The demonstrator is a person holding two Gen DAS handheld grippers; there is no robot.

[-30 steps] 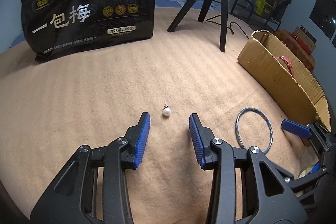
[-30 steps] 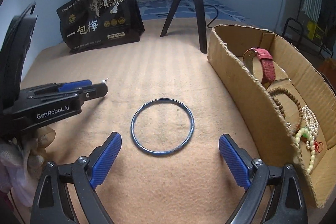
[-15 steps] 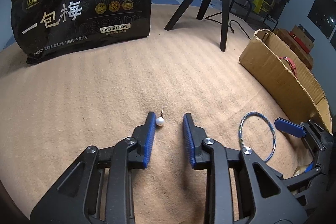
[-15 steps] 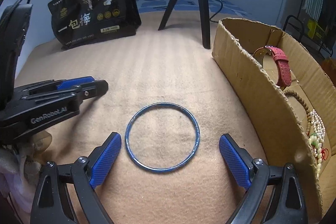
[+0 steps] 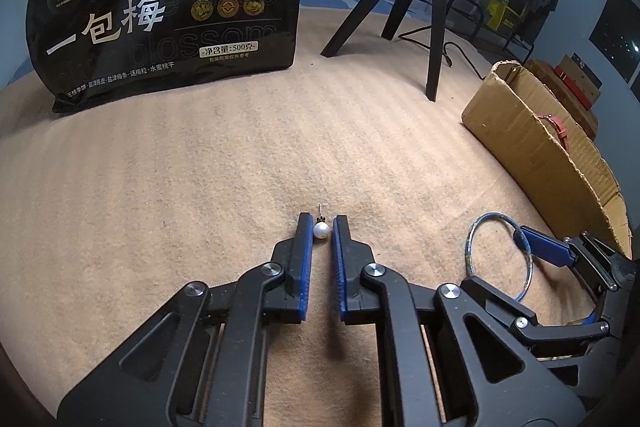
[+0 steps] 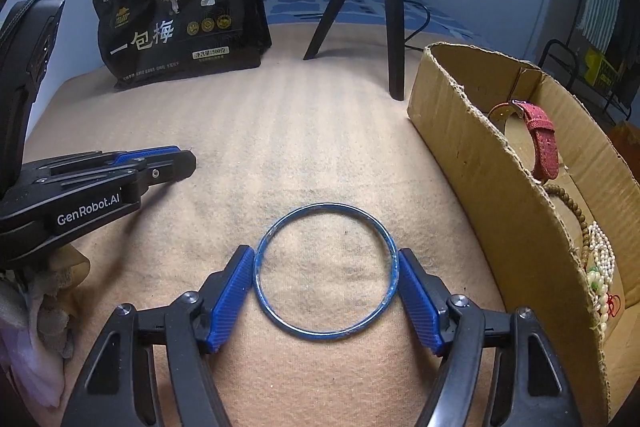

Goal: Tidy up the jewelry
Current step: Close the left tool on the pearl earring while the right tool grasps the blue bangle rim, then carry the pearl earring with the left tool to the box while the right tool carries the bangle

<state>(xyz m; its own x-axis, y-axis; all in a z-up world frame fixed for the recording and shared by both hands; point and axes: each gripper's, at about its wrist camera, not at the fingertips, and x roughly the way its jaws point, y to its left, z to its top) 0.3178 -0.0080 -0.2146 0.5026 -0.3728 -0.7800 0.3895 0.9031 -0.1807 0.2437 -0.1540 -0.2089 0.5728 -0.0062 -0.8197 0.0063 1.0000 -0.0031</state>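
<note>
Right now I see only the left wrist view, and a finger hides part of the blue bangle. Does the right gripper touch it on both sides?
Observer: Yes. In the right wrist view the right gripper has its pads on the blue bangle, one on each side; its jaws have just been closing.
Operator: Good, my left gripper pinches the pearl earring. What lies in the cardboard box?
Observer: A red watch, wooden beads and white bead strands.
</note>
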